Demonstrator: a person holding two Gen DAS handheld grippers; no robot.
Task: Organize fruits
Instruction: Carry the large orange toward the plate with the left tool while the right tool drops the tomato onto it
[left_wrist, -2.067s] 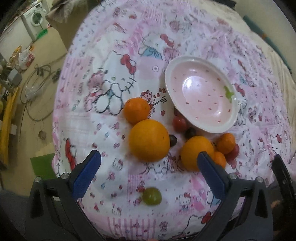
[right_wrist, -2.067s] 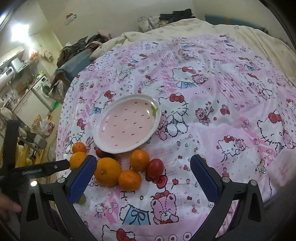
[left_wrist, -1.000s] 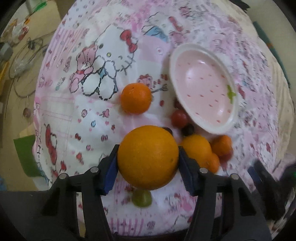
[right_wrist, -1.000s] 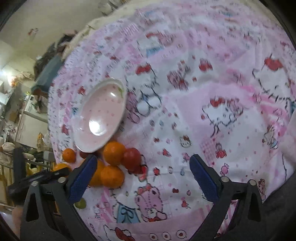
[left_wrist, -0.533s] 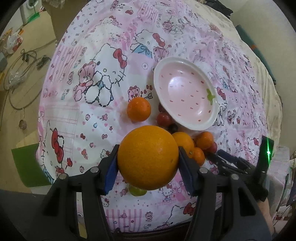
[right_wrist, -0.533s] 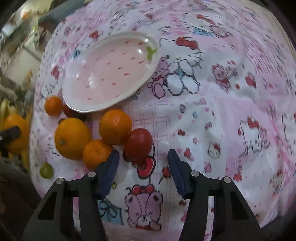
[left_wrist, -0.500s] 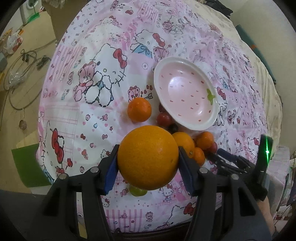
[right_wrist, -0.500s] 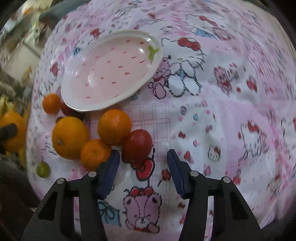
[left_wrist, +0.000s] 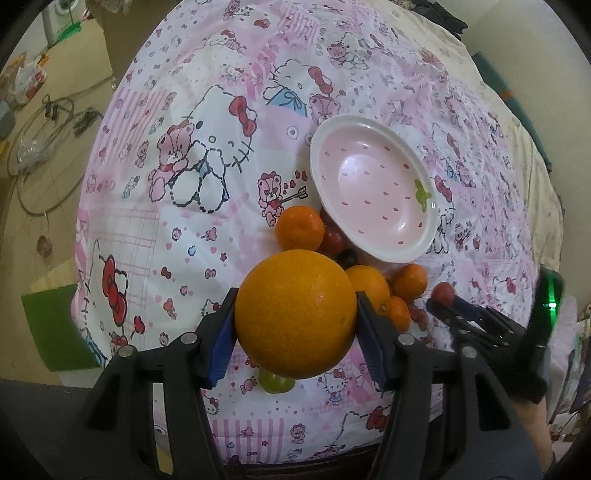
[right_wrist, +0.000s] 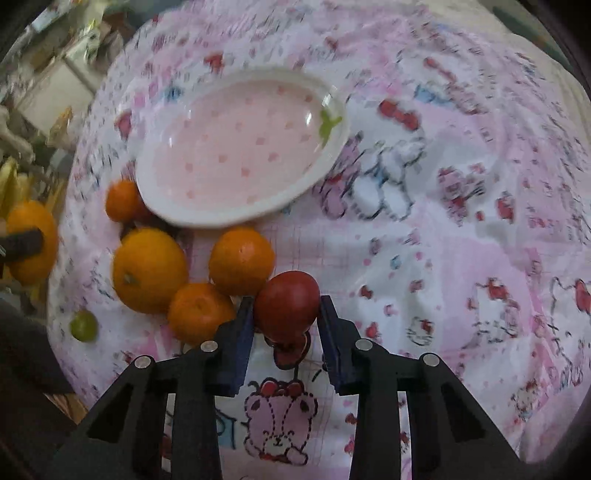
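My left gripper (left_wrist: 295, 325) is shut on a large orange (left_wrist: 295, 314) and holds it above the pink cartoon-print cloth. My right gripper (right_wrist: 286, 325) is shut on a red tomato (right_wrist: 286, 302); it also shows at the right of the left wrist view (left_wrist: 443, 301) with the tomato (left_wrist: 442, 292). An empty pink strawberry-shaped plate (left_wrist: 373, 188) (right_wrist: 236, 155) lies beyond. Beside its near rim lie several oranges and tangerines (right_wrist: 149, 269) (right_wrist: 242, 260) (right_wrist: 199, 312) (left_wrist: 299, 228) and small dark red fruits (left_wrist: 334, 240). A green fruit (left_wrist: 275, 382) (right_wrist: 84, 325) lies near the cloth's front edge.
The cloth (left_wrist: 177, 240) covers a rounded surface that drops off at the left to the floor, where cables (left_wrist: 40, 147) and a green mat (left_wrist: 48, 332) lie. Cluttered shelves (right_wrist: 44, 74) stand at the far left of the right wrist view.
My right gripper has closed on the red tomato beside the tangerines. My left gripper keeps the large orange, with the view shifted slightly towards the plate.
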